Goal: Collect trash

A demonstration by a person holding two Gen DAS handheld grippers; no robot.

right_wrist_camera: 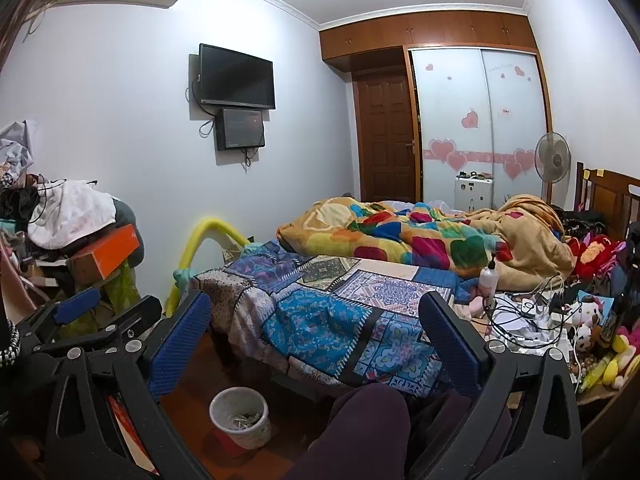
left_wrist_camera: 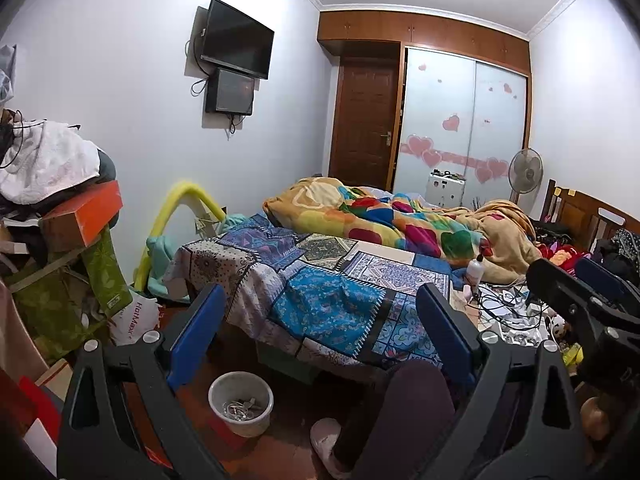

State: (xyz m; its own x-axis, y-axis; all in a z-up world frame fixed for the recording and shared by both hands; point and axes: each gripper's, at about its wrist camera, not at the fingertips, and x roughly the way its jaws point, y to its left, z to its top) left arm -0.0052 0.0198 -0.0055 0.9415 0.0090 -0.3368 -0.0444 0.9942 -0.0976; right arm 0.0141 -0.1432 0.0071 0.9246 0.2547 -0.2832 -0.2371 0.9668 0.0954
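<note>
Your left gripper (left_wrist_camera: 320, 316) is spread wide, its blue pads holding nothing and touching nothing. Your right gripper (right_wrist_camera: 316, 328) is just as wide and just as empty; in the left wrist view it shows at the right edge, beside the left one.

The waste bin (left_wrist_camera: 241, 403) stands on the red-brown floor (left_wrist_camera: 288, 444) below and between your left gripper's fingers, nearer the left finger, just off the foot corner of the bed (left_wrist_camera: 320, 288). It holds some pale scraps. In the right wrist view the bin (right_wrist_camera: 239, 416) sits low, closer to the left finger.

On the bed's near right edge lies a tangle of cables and white papers (right_wrist_camera: 516, 320), beside a white bottle (right_wrist_camera: 489, 278), to the right of your right gripper and not touching it.

Your knee (right_wrist_camera: 360, 428), in dark cloth, fills the bottom centre.
</note>
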